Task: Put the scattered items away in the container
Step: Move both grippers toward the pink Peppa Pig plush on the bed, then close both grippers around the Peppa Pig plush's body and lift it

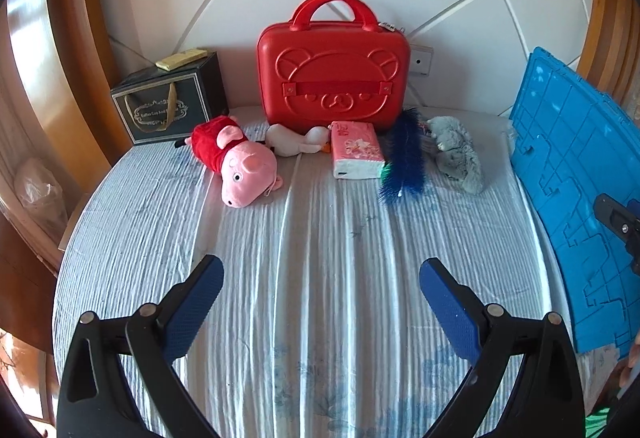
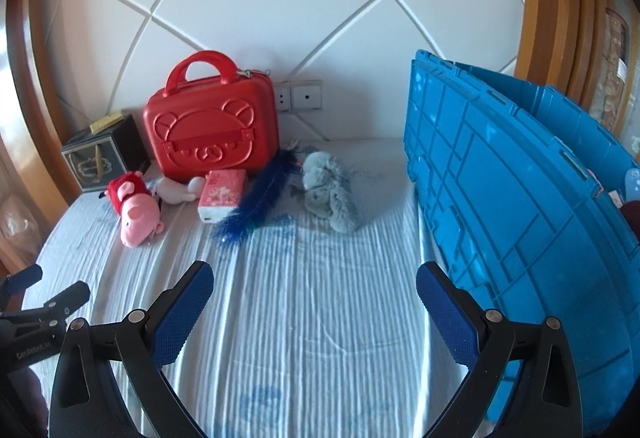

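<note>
Red bear-embossed case (image 1: 333, 77), blue crate (image 2: 516, 205), pink pig plush (image 1: 236, 157), striped sheet (image 1: 320, 258)

Both wrist views angled down over bed (image 1: 320, 238), sharing red case (image 1: 334, 77)

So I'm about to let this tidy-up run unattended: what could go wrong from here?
1. The blue feather leans against the tissue pack; grabbing either may drag the other along.
2. The white plush is wedged against the red case, so wide-open fingers may bump the case.
3. The blue crate has a tall wall beside the right gripper; a low carry could snag it.
</note>
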Available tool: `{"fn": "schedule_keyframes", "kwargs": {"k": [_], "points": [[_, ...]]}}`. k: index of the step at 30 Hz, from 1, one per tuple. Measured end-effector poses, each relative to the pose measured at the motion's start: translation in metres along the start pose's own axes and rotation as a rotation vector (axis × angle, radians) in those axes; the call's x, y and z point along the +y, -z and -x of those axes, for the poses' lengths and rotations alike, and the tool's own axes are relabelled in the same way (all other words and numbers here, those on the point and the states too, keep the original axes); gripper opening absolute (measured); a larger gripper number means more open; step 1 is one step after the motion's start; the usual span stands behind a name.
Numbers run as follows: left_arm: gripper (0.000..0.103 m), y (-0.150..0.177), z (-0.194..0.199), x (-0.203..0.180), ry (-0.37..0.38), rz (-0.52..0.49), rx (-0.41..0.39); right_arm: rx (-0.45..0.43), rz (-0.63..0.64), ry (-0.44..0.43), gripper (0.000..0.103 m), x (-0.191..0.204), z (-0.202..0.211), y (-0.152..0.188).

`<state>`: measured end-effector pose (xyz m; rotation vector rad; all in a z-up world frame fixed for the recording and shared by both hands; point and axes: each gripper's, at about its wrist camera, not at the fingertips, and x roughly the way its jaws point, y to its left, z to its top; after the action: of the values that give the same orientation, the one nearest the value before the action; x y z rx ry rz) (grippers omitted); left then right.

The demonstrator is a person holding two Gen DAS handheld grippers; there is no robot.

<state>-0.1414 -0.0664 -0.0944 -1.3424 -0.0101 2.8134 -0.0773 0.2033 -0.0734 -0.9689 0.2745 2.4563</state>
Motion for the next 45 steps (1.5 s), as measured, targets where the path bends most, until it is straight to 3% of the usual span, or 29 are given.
{"fn": "schedule_keyframes", "kwargs": {"k": [3, 11, 21, 25, 30, 33, 36, 42, 45], "points": [[0.1, 0.0, -0.026, 0.017, 0.002, 0.019, 0.04, 0.049, -0.008, -0.013, 0.103, 0.006, -0.025, 0.0], [0.1, -0.015, -0.083, 0.06, -0.086, 0.08, 0.086, 0.125, 0.042, -0.069, 0.103, 0.041, -0.103, -0.02], [0.1, -0.041, -0.141, 0.11, -0.145, 0.116, 0.097, 0.187, 0.174, -0.223, 0.103, 0.142, -0.193, -0.05], [0.1, -0.045, -0.163, 0.15, -0.188, 0.135, 0.079, 0.231, 0.205, -0.318, 0.103, 0.194, -0.227, -0.051], [0.097, -0.051, -0.214, 0.199, -0.2, 0.178, 0.111, 0.244, 0.265, -0.341, 0.103, 0.255, -0.258, -0.042], [0.093, -0.055, -0.247, 0.209, -0.171, 0.187, 0.135, 0.239, 0.269, -0.309, 0.103, 0.274, -0.273, -0.041], [0.092, -0.06, -0.27, 0.192, -0.082, 0.166, 0.158, 0.229, 0.275, -0.26, 0.103, 0.277, -0.282, -0.041], [0.087, -0.063, -0.254, 0.129, 0.147, -0.097, 0.112, 0.201, 0.229, -0.139, 0.103, 0.257, -0.281, -0.051], [0.087, -0.062, -0.233, 0.149, 0.063, -0.123, 0.061, 0.227, 0.187, -0.177, 0.103, 0.254, -0.278, -0.049]]}}
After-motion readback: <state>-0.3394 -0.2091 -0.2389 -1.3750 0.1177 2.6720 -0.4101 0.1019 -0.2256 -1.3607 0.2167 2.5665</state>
